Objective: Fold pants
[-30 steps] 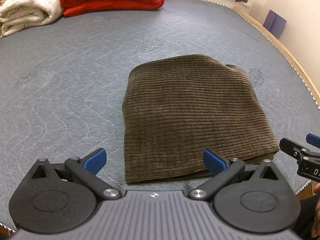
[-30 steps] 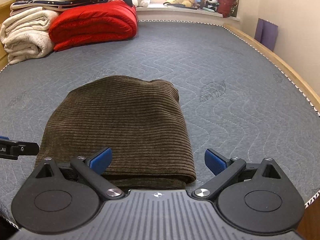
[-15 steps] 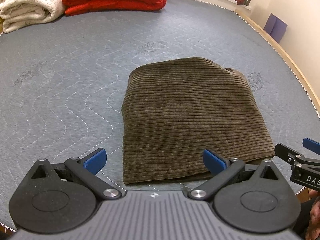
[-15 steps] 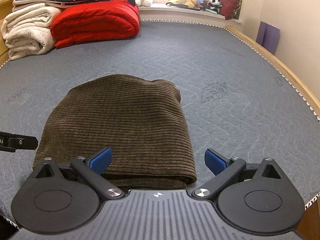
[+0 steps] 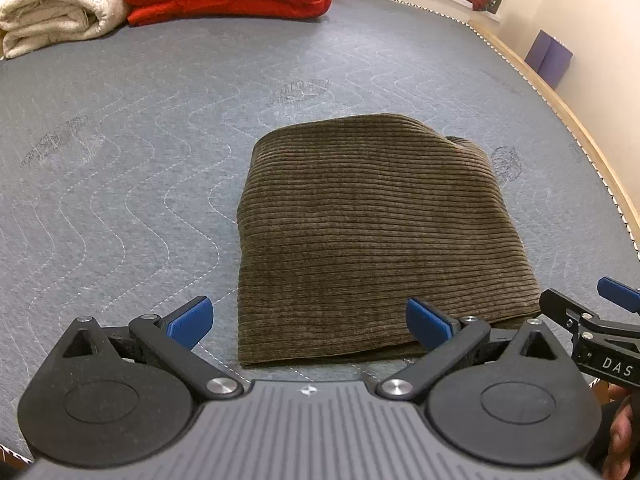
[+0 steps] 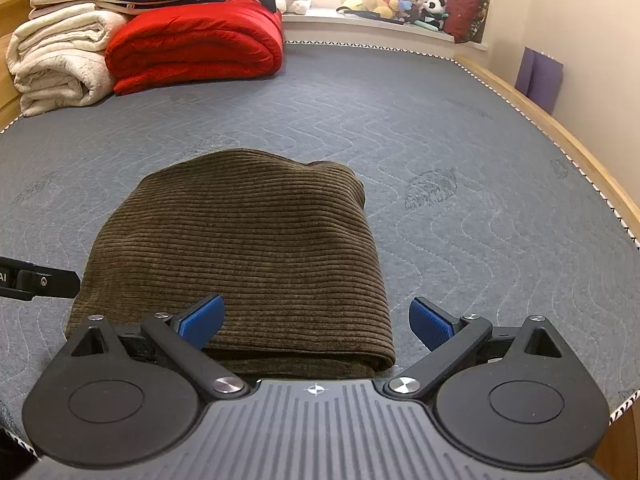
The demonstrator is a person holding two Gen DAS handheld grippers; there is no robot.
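Observation:
The brown corduroy pants (image 5: pixel 368 236) lie folded into a compact rectangle on the grey quilted mattress (image 5: pixel 120 160). They also show in the right wrist view (image 6: pixel 248 248). My left gripper (image 5: pixel 308 320) is open and empty, hovering at the near edge of the pants, over their left half. My right gripper (image 6: pixel 316 322) is open and empty, at the near right corner of the pants. The right gripper also shows at the right edge of the left wrist view (image 5: pixel 592 320). A part of the left gripper's body shows at the left edge of the right wrist view (image 6: pixel 40 280).
A folded red blanket (image 6: pixel 196 44) and cream blankets (image 6: pixel 60 60) are stacked at the far left of the bed. Stuffed toys (image 6: pixel 396 4) line the window sill. A wooden bed rail (image 6: pixel 560 136) runs along the right side. A purple box (image 6: pixel 538 76) stands by the wall.
Both grippers have tilted up and drawn back slightly from the pants, so more of the far bed shows. The pants have not moved. Both grippers stayed open.

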